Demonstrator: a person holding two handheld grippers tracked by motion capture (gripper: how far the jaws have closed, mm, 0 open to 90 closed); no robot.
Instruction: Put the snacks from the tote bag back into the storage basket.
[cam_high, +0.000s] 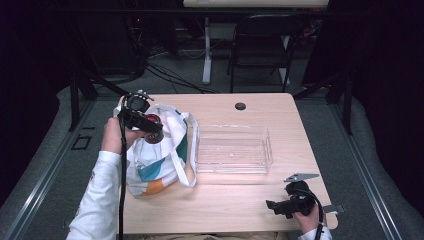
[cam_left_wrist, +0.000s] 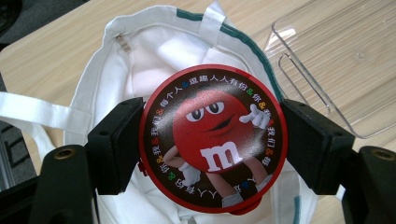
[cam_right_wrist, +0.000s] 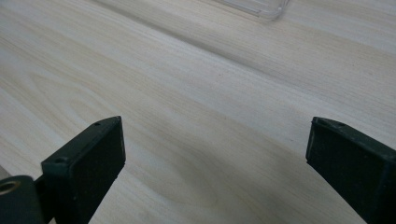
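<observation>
Left gripper (cam_left_wrist: 210, 142) clamps a round tin (cam_left_wrist: 212, 140) above the bag (cam_high: 160, 155); right gripper (cam_right_wrist: 215, 168) fingers spread wide over bare table (cam_right_wrist: 187, 93).

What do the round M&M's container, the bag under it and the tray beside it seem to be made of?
Round container: looks like glossy printed tin or plastic; sheen on the lid, which of the two unclear. Bag: soft white woven cloth, probably canvas; stitched hems and folds. Tray: clear rigid plastic; the wood grain shows through it. Left tool grips the container.
</observation>
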